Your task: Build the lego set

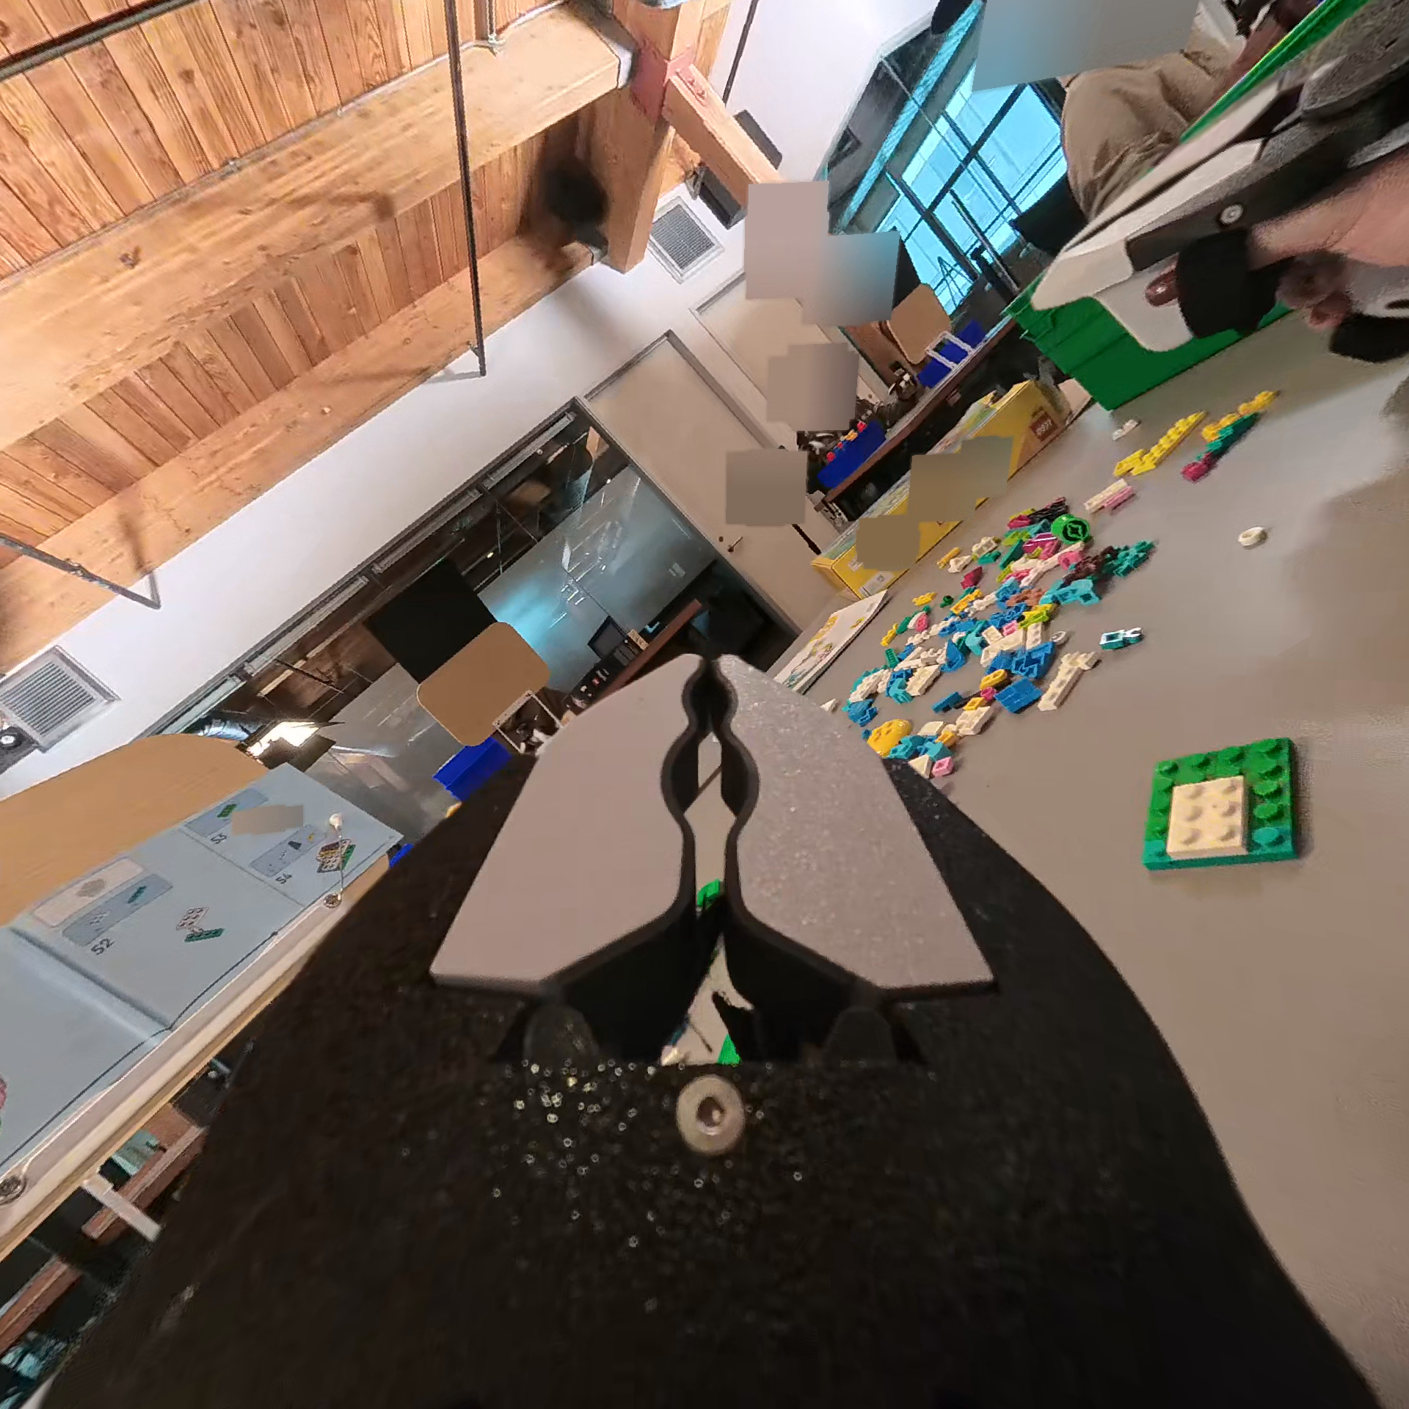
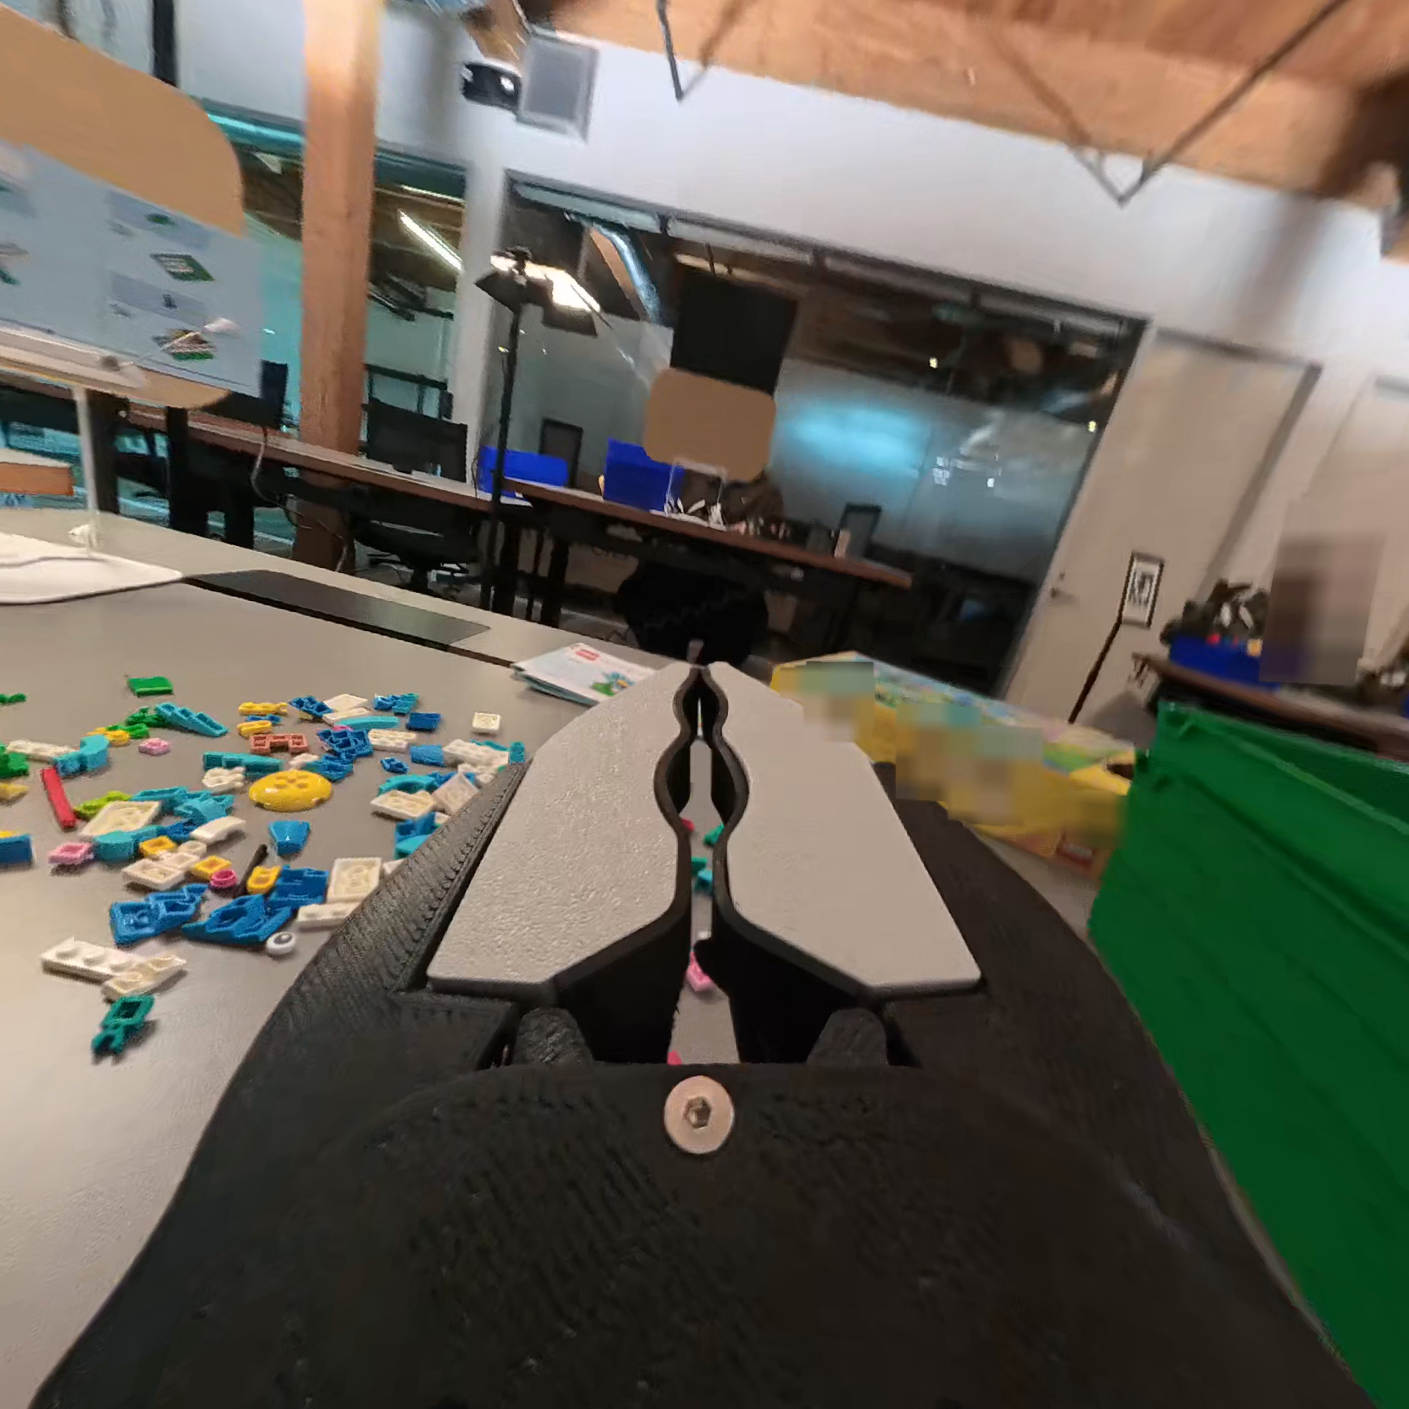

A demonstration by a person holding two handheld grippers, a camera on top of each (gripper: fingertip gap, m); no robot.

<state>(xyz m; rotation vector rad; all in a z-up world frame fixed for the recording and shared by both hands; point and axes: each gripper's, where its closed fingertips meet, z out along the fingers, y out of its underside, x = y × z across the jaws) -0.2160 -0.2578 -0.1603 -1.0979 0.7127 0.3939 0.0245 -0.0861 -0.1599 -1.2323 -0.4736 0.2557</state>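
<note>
My left gripper (image 1: pixel 709 669) is shut and empty, held tilted above the grey table (image 1: pixel 1144 1067). To its right lies a green plate (image 1: pixel 1272 800) with a cream plate (image 1: pixel 1208 820) pressed on top. A pile of loose bricks (image 1: pixel 991 633) lies beyond it, with a yellow and teal part-build (image 1: pixel 1166 446) farther off. My right gripper (image 2: pixel 700 669) is shut and empty above the same table, with the loose bricks (image 2: pixel 267 800) spread to its left, among them a round yellow piece (image 2: pixel 290 789). In the left wrist view the right gripper (image 1: pixel 1189 229) shows at top right, held by a hand.
A green bin (image 2: pixel 1258 953) stands close on the right, also in the left wrist view (image 1: pixel 1105 366). A yellow box (image 2: pixel 1067 808) and a booklet (image 2: pixel 579 675) lie behind the bricks. An instruction sheet on a stand (image 1: pixel 190 877) is at the left. A small white ring (image 1: pixel 1252 537) lies alone. Spacing between my two grippers at the tips: around 30 cm.
</note>
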